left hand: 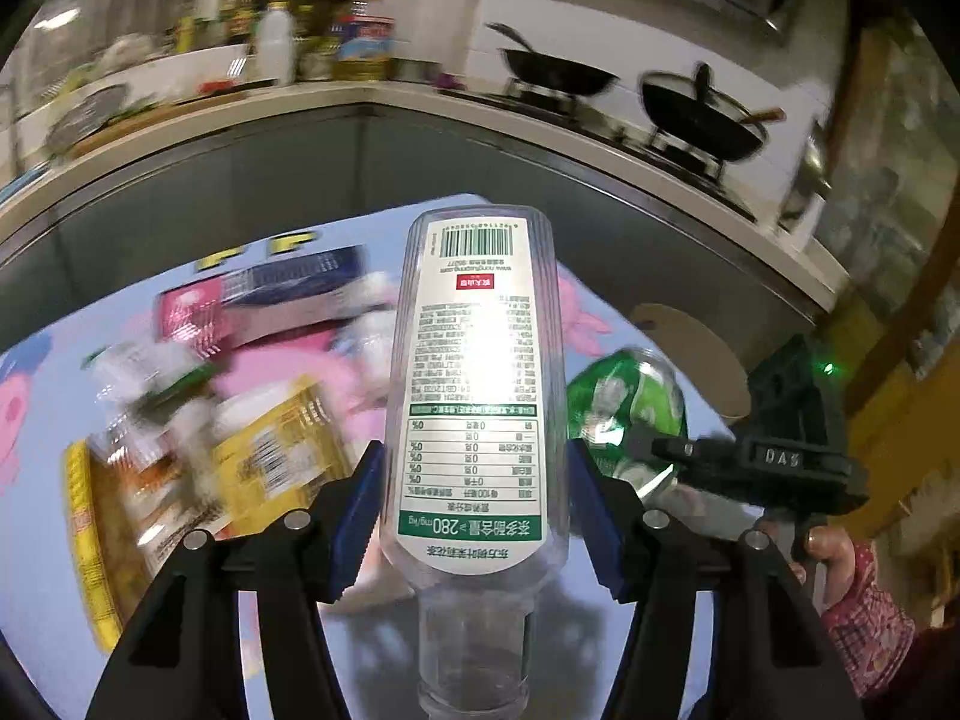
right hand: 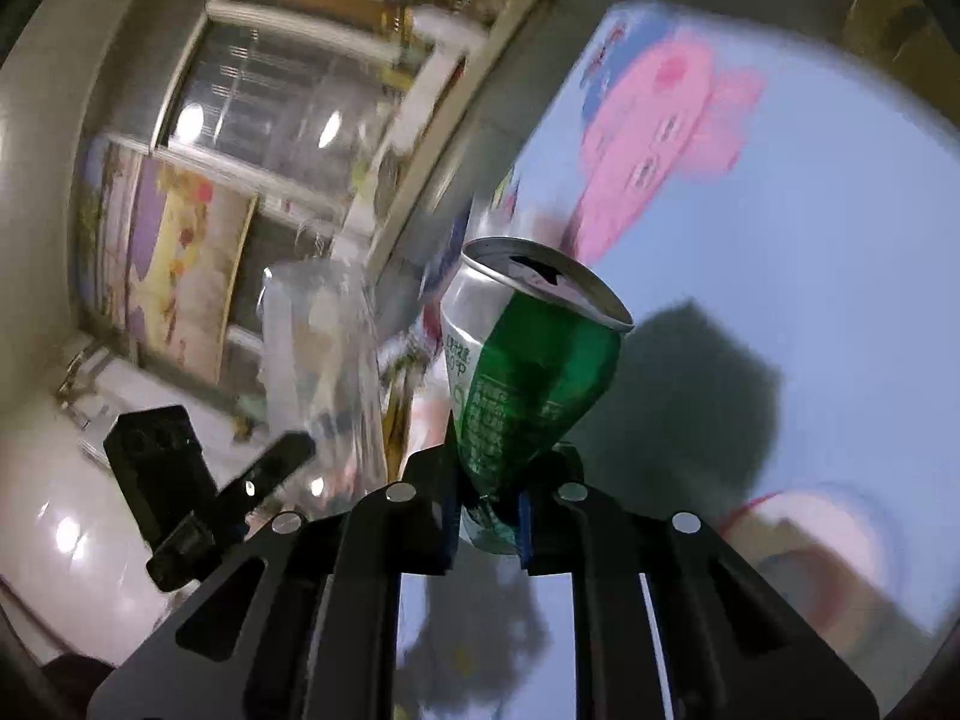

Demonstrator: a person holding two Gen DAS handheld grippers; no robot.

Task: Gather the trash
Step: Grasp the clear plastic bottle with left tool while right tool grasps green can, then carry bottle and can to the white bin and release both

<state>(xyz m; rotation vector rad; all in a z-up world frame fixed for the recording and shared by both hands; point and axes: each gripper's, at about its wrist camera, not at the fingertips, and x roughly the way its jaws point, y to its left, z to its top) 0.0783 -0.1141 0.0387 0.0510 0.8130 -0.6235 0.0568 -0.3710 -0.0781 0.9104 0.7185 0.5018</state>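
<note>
My left gripper (left hand: pixel 474 516) is shut on a clear plastic bottle (left hand: pixel 474 384) with a white and green label, held up above the table with its neck toward the camera. My right gripper (right hand: pixel 486 516) is shut on a crushed green drink can (right hand: pixel 528 372), its open top pointing away. The can also shows in the left wrist view (left hand: pixel 624 408), with the right gripper's body to its right. The bottle shows blurred in the right wrist view (right hand: pixel 324 360), to the left of the can. More trash lies on the table at left: yellow wrappers (left hand: pixel 264 456) and a pink box (left hand: pixel 198 318).
The table has a light blue cloth with pink cartoon pigs (right hand: pixel 828 276). A dark blue box (left hand: pixel 300 282) lies at the back of it. Behind runs a kitchen counter (left hand: pixel 372 96) with bottles and two black woks (left hand: pixel 696 114) on a stove.
</note>
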